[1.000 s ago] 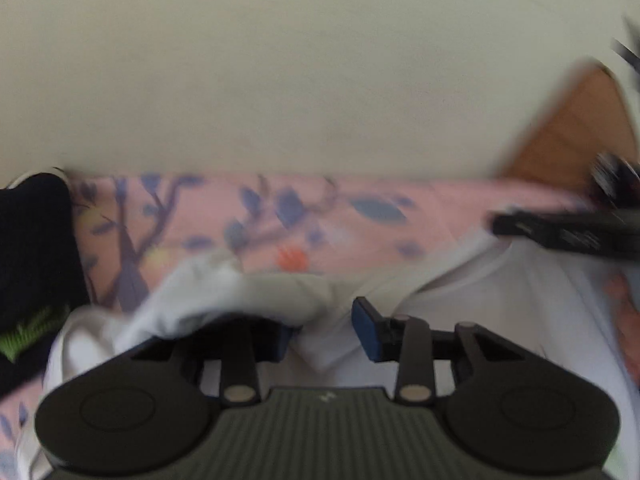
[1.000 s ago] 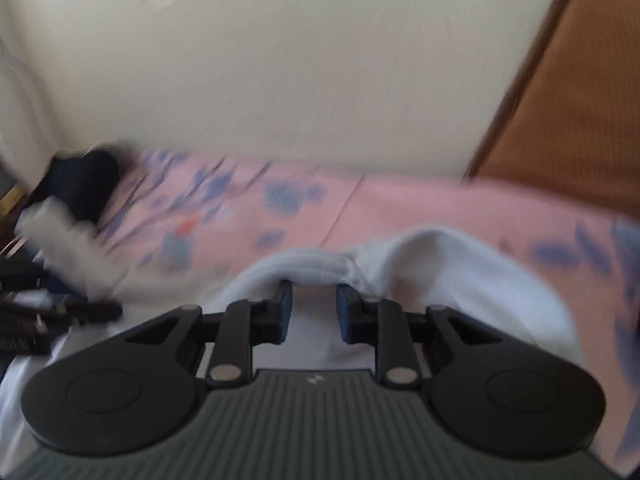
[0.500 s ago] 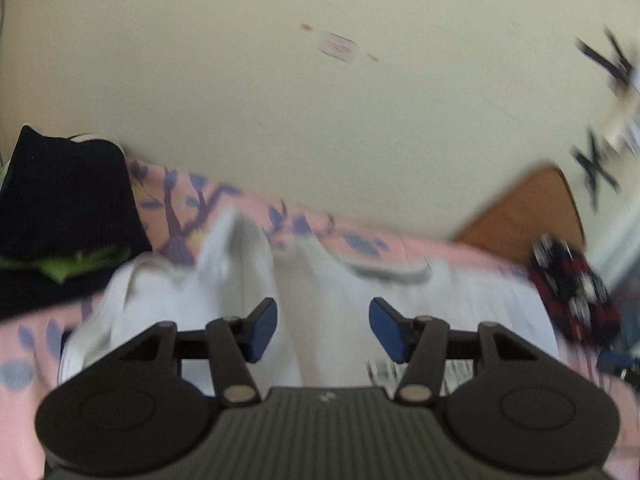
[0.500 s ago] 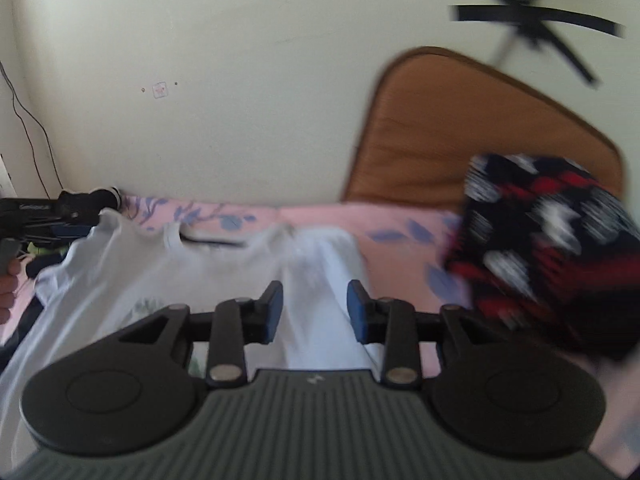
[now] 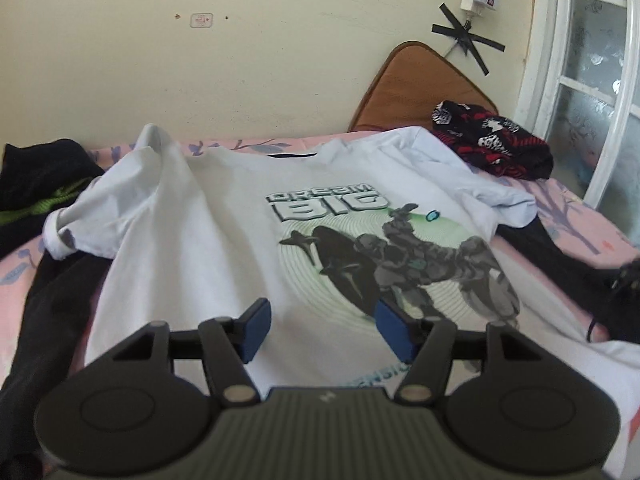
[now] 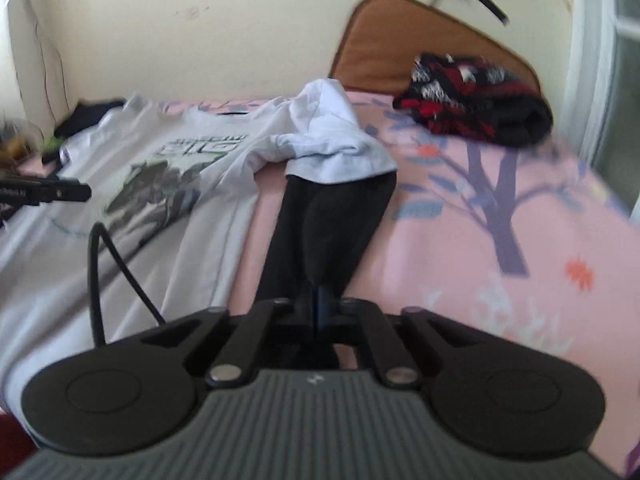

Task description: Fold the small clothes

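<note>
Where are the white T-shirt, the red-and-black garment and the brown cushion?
T-shirt [image 5: 224, 248], left wrist view, plain front beside the print.
Red-and-black garment [image 5: 492, 142], left wrist view, middle of the pile.
Cushion [image 5: 408, 84], left wrist view, brown face against the wall.

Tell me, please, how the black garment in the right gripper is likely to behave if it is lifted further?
The black garment will probably hang limp: it already sags in soft folds from the shut right gripper. It looks light and thin. Its far end lies under the white T-shirt sleeve, so lifting may drag that sleeve along.
</note>
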{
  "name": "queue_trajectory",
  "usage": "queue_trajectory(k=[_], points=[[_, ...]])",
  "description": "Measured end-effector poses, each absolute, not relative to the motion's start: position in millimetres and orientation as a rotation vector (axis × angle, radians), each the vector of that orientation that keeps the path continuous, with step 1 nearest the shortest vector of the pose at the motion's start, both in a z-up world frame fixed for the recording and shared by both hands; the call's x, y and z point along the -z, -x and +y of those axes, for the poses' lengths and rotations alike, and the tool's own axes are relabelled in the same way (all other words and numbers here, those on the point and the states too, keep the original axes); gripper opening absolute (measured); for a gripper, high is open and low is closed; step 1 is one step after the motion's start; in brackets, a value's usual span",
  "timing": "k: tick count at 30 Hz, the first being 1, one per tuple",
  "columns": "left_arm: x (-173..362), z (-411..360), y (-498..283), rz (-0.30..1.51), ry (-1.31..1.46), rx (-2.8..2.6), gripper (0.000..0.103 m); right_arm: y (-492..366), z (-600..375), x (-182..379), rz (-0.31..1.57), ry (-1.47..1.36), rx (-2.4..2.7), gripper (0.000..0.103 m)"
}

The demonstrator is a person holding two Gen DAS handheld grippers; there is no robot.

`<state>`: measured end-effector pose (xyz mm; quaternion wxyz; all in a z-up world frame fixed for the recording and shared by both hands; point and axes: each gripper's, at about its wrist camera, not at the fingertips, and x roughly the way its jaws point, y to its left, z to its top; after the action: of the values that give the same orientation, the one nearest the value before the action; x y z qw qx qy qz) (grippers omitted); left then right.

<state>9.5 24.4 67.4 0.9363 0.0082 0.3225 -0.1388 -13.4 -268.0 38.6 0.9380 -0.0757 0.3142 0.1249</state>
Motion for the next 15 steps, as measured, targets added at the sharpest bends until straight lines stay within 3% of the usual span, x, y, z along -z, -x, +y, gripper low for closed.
queue_trajectory(k=[5,7,8,11,15], points=[[-79.4,45.9,6.6,0.624,0.031,0.256,0.059,-30.7,-329.5,-57.6,0.48,0.554,0.171,0.004],[-86.0,58.3,14.4,0.606,0.038,0.225,0.059,-57.7,-361.1,-53.5,0.522,0.624,0.353,0.012],[-90.3,67.0,19.2,0.597,0.045,0.208,0.06,-63.1,-371.6,-56.3,0.565,0.583,0.371,0.018],[-98.6,94.1,37.1,0.582,0.072,0.155,0.066,-36.5,-370.8,-77.0,0.55,0.303,0.13,0.021],[-102.7,122.3,65.5,0.611,0.076,0.128,0.068,6.5,-344.9,-76.4,0.619,-0.055,-0.333,0.046]])
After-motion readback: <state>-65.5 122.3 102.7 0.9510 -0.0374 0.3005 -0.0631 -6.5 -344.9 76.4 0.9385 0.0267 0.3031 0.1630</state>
